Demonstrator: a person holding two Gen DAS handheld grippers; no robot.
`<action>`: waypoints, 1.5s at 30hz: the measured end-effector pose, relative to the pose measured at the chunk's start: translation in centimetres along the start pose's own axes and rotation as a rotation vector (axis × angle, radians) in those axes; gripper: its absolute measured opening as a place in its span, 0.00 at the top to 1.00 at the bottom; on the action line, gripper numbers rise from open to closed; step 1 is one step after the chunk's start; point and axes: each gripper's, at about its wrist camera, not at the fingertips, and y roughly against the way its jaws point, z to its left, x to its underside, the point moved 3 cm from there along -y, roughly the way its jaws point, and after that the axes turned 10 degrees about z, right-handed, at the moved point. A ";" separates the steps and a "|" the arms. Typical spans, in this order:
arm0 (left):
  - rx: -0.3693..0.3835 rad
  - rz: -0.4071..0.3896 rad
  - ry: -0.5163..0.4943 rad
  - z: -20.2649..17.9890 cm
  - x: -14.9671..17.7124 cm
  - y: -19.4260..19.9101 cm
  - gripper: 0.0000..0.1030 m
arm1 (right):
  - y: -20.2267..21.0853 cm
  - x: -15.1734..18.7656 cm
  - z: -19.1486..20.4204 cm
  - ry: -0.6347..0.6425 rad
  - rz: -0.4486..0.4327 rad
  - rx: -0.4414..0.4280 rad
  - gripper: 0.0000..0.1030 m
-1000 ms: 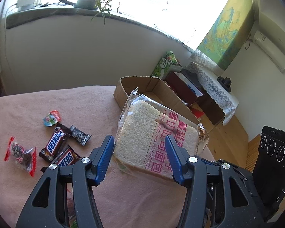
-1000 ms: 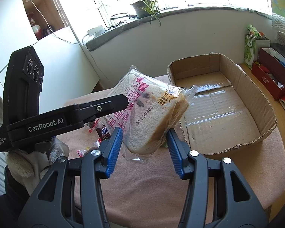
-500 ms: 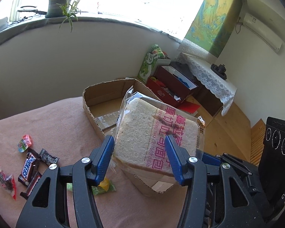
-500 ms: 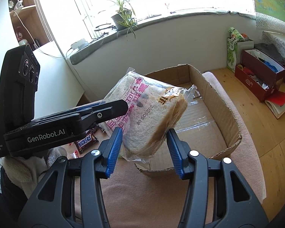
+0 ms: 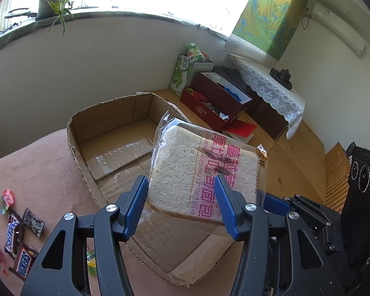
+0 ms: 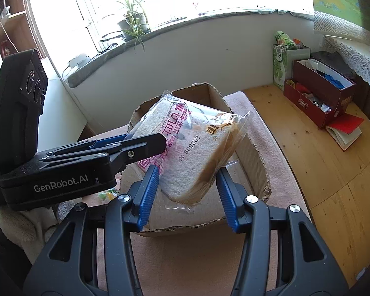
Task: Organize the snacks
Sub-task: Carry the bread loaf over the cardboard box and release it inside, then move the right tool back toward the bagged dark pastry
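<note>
A bag of sliced toast bread [image 5: 199, 172] in clear plastic with pink print is held in the air over the open cardboard box [image 5: 116, 123]. My left gripper [image 5: 182, 207] is shut on the bread bag from both sides. My right gripper [image 6: 188, 192] is shut on the same bread bag [image 6: 194, 148] from the other end. The left gripper body [image 6: 69, 170] crosses the right wrist view at the left. The cardboard box [image 6: 254, 157] stands on the pink-covered table [image 6: 185, 254] under the bag.
Snickers bars [image 5: 19, 246], a dark candy wrapper [image 5: 33, 224] and small candies [image 5: 6, 199] lie on the pink cloth at the left. A yellow-green wrapper [image 5: 91, 264] lies by the box. Red boxes [image 5: 217, 101] and a green carton [image 5: 187, 69] stand on the wooden floor beyond.
Both grippers have carried the bread bag to the right, from over the table cloth to above the cardboard box. The candy bars have slid to the left edge of view.
</note>
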 end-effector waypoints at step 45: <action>-0.112 -0.114 0.077 5.6 3.7 8.2 0.48 | 2.3 1.1 5.3 0.146 -0.071 0.157 0.50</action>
